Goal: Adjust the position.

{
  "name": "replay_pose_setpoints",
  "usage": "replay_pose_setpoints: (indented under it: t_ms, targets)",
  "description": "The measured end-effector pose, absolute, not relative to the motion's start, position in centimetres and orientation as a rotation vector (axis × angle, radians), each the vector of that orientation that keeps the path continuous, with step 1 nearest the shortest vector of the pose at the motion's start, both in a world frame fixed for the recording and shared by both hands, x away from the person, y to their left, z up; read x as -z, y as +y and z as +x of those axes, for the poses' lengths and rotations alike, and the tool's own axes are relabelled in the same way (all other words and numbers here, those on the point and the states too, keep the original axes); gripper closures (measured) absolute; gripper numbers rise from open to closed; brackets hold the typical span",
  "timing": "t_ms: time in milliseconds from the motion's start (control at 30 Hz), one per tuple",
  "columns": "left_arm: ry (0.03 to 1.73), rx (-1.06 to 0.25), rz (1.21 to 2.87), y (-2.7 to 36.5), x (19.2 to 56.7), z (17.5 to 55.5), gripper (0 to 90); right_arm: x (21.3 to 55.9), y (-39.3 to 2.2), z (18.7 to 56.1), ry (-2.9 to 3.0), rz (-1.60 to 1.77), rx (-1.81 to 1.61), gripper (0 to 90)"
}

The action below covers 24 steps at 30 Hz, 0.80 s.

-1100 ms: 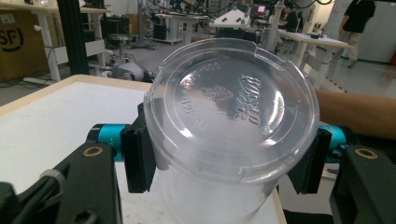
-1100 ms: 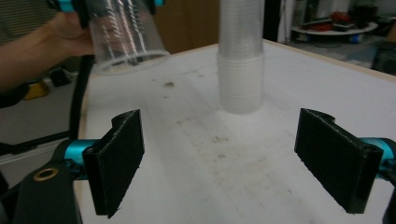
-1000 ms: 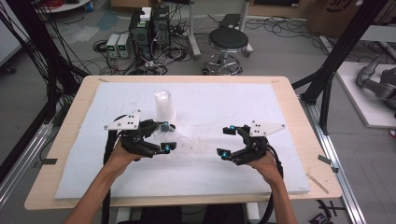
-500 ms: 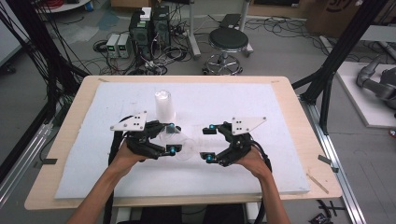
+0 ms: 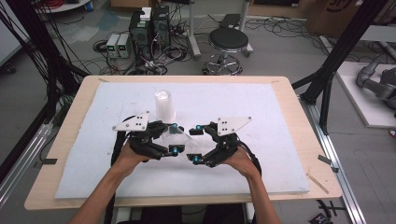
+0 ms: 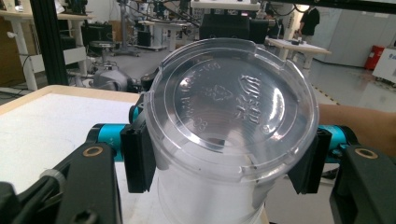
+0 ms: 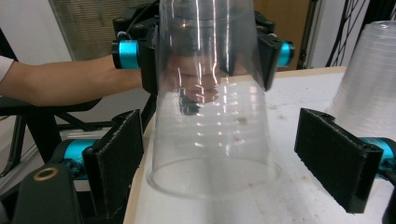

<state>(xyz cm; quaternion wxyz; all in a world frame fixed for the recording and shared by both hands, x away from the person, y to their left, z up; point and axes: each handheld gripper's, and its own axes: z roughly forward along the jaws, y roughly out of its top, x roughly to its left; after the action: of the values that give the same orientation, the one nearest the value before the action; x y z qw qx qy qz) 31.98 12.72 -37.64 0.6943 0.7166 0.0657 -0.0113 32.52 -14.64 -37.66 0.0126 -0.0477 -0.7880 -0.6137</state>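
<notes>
From above, the left gripper and right gripper meet mid-table over a faint clear cup. The left gripper view shows what that hides: its pads clamp the cup near its embossed base. The right gripper view has its jaws wide (touching nothing) either side of the rim. Beyond stands a cup stack.
</notes>
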Motion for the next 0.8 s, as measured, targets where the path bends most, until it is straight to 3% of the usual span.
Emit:
replay_pose_setpoints:
  t_ms: [467,667,800]
  targets:
    - [0.133,0.037,1.59,12.4,37.6,32.0,37.0,37.9,-13.1,32.2,-2.475,-0.099,1.899,17.3]
    - [0.136,0.04,1.587,12.4,37.7,32.1,37.0,38.2,-12.8,32.1,-2.497,-0.086,1.893,29.0]
    - [0.136,0.037,1.59,12.5,37.7,32.1,37.1,38.2,-12.8,32.1,-2.502,-0.084,1.893,30.8]
